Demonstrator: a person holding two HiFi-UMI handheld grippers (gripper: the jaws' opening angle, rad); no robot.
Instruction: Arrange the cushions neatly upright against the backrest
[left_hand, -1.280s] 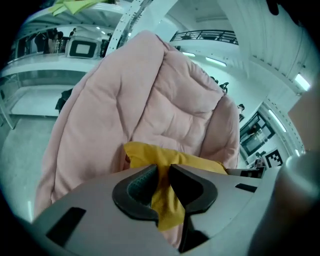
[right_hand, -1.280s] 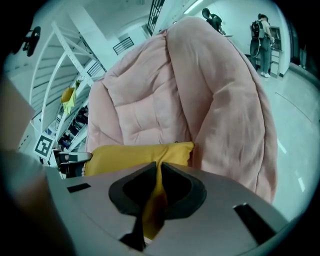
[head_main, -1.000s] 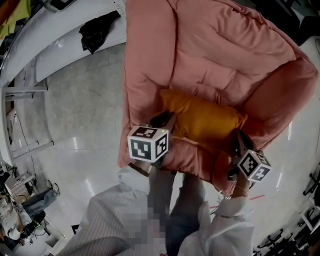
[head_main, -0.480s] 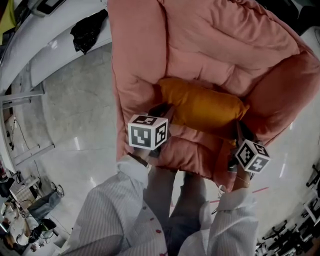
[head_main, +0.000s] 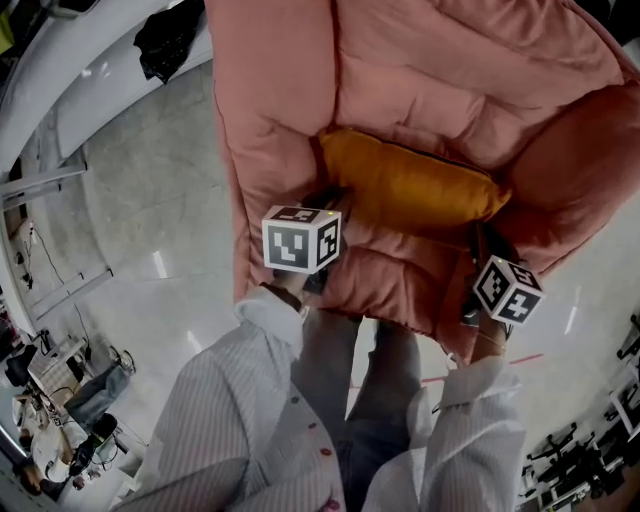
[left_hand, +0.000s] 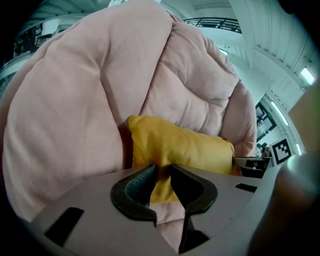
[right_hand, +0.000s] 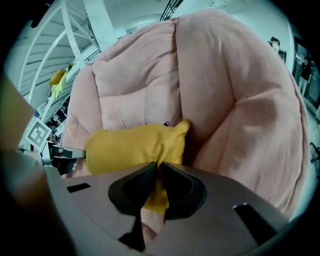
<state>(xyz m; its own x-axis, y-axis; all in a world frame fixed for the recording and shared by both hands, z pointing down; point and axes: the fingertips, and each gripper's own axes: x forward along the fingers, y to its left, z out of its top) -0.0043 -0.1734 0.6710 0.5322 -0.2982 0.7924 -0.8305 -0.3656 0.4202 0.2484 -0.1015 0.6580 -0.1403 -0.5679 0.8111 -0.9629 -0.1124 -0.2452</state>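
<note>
1. Cushion (head_main: 410, 185), orange-yellow, lies lengthwise across the pink armchair (head_main: 270, 110), on its long edge at the foot of the backrest (head_main: 460, 70) and seemingly leaning on it.
2. The left hand-held gripper (left_hand: 161, 172) is clamped on a fold of fabric at the cushion's lower corner, at the end of the backrest on the person's left. Its jaws are nearly together, with yellow cloth pinched between the pads.
3. The right hand-held gripper (right_hand: 156, 174) is clamped the same way on the opposite lower corner, at the backrest's other end. A tuft of cloth hangs below its jaws.
4. The reason for a grip at each end is probably control. A soft cushion sags if taken at one point, and two corner pinches keep it stretched flat and level against the backrest.
5. Both grippers reach in from the open front, opposite the backrest, and point downward. This leaves the cushion's face free to press into the padding.
6. The placing looks nearly done. The cushion is upright and roughly centred on the backrest, but neither grip has let go.
7. On release the risk is that it tips forward, away from the backrest, since the plush padding gives little firm support.
</note>
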